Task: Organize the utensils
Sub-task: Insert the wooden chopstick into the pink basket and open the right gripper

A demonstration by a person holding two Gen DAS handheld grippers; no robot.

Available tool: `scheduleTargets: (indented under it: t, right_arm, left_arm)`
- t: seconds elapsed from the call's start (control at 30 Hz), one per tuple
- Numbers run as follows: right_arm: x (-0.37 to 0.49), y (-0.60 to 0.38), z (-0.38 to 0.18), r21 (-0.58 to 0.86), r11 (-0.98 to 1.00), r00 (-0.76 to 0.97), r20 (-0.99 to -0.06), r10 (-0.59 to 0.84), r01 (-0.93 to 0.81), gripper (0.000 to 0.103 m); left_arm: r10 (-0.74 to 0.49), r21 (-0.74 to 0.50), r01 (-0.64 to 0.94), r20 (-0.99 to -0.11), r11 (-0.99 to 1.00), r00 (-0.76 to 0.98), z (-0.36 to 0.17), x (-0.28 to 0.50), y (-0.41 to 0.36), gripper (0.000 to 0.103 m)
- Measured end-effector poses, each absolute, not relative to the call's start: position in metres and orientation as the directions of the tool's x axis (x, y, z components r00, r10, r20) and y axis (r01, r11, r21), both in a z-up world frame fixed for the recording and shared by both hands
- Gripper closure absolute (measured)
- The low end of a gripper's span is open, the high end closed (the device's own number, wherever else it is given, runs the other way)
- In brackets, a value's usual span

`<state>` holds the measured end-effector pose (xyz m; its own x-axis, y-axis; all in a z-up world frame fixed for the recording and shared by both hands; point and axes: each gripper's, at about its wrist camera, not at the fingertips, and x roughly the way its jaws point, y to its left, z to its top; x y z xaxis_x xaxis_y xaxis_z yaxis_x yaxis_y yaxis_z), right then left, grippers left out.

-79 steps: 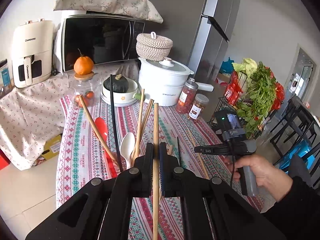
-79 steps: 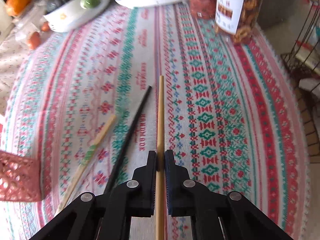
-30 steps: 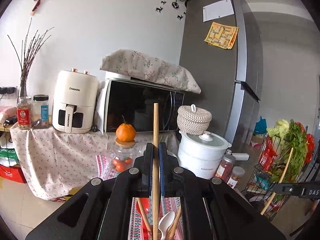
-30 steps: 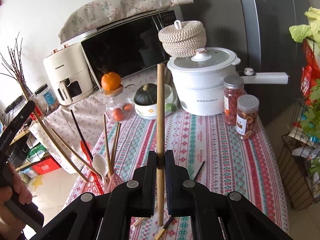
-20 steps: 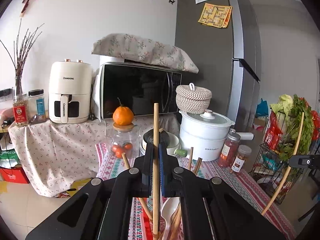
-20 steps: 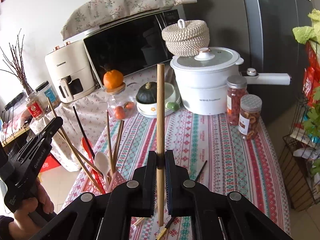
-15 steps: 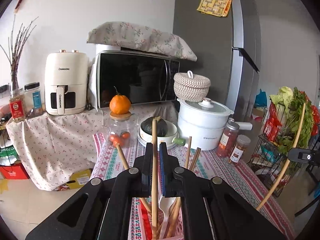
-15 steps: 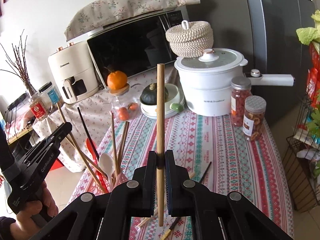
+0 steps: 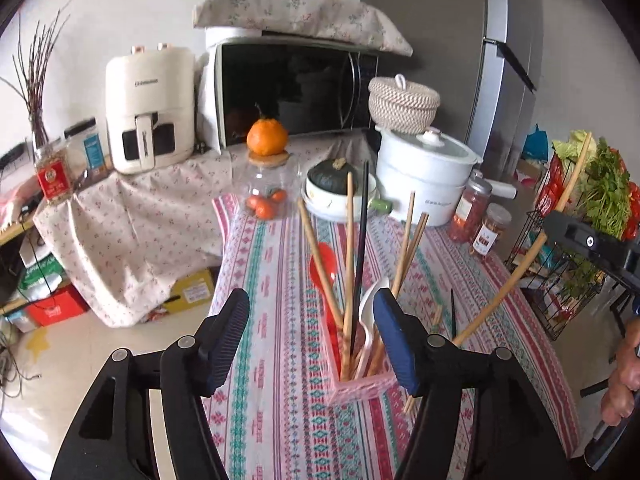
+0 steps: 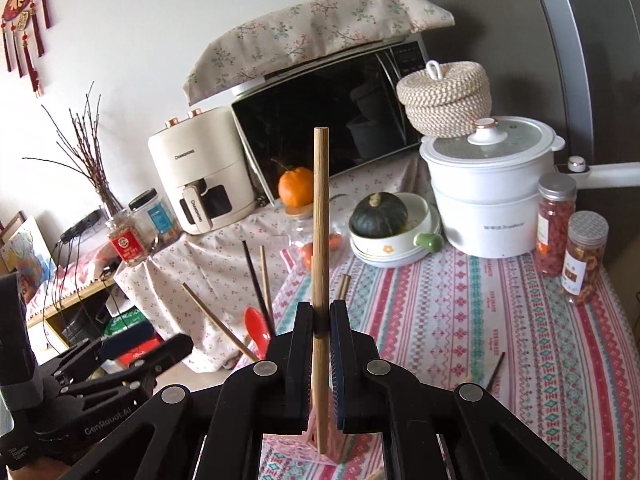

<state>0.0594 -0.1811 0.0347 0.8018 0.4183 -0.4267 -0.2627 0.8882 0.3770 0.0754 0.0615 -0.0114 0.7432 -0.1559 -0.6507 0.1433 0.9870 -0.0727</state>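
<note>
A pink utensil holder [image 9: 356, 386] stands on the striped tablecloth with several chopsticks, a red spoon [image 9: 324, 268] and a white spoon [image 9: 370, 312] in it. My left gripper [image 9: 312, 304] hovers just above and before the holder; its jaws are opening, with nothing pressed between the pads. A wooden chopstick [image 9: 349, 264] stands free in the holder. My right gripper [image 10: 320, 312] is shut on another wooden chopstick [image 10: 321, 220], held upright over the holder [image 10: 320, 450]. In the left wrist view this chopstick [image 9: 520, 272] slants in from the right.
Loose chopsticks [image 10: 496, 368] lie on the cloth right of the holder. At the table's back stand a white pot [image 9: 424, 176], a bowl with a squash [image 9: 336, 184], a glass jar [image 9: 266, 196] and two snack jars [image 9: 476, 220]. A wire vegetable rack [image 9: 568, 272] stands to the right.
The left jaws have swung wide apart and let go of the wooden chopstick, which now stands in the holder. The left view has tipped down. The right gripper has carried its chopstick closer to the holder.
</note>
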Motion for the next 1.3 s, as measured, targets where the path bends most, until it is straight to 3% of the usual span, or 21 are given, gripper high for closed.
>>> scheduleTargets:
  t: [0.13, 0.4, 0.97, 1.07, 1.2, 1.3]
  right_arm:
    - [0.062, -0.168, 0.034, 0.382, 0.880, 0.811, -0.396, 0.431, -0.281, 0.097]
    - [0.069, -0.151, 0.030, 0.354, 0.887, 0.838, -0.350, 0.419, -0.296, 0.097]
    - [0.094, -0.118, -0.011, 0.320, 0.895, 0.767, -0.472, 0.436, -0.311, 0.094]
    - [0.094, -0.121, -0.011, 0.325, 0.893, 0.763, -0.475, 0.438, -0.311, 0.089]
    - [0.088, -0.136, -0.002, 0.348, 0.887, 0.774, -0.454, 0.441, -0.302, 0.065]
    - [0.081, -0.149, 0.007, 0.353, 0.891, 0.788, -0.442, 0.428, -0.285, 0.064]
  left_arm:
    - [-0.155, -0.083, 0.139, -0.729, 0.987, 0.667, -0.035, 0.074, 0.073, 0.036]
    - [-0.171, -0.091, 0.155, -0.746, 0.984, 0.644, -0.042, 0.065, 0.080, 0.036]
    - [-0.180, -0.112, 0.145, -0.734, 0.983, 0.655, -0.038, 0.066, 0.079, 0.036]
    - [-0.178, -0.108, 0.147, -0.733, 0.983, 0.657, -0.037, 0.067, 0.076, 0.035]
    - [-0.175, -0.097, 0.153, -0.727, 0.984, 0.664, -0.036, 0.065, 0.069, 0.030]
    - [-0.189, -0.101, 0.169, -0.723, 0.980, 0.665, -0.034, 0.063, 0.063, 0.027]
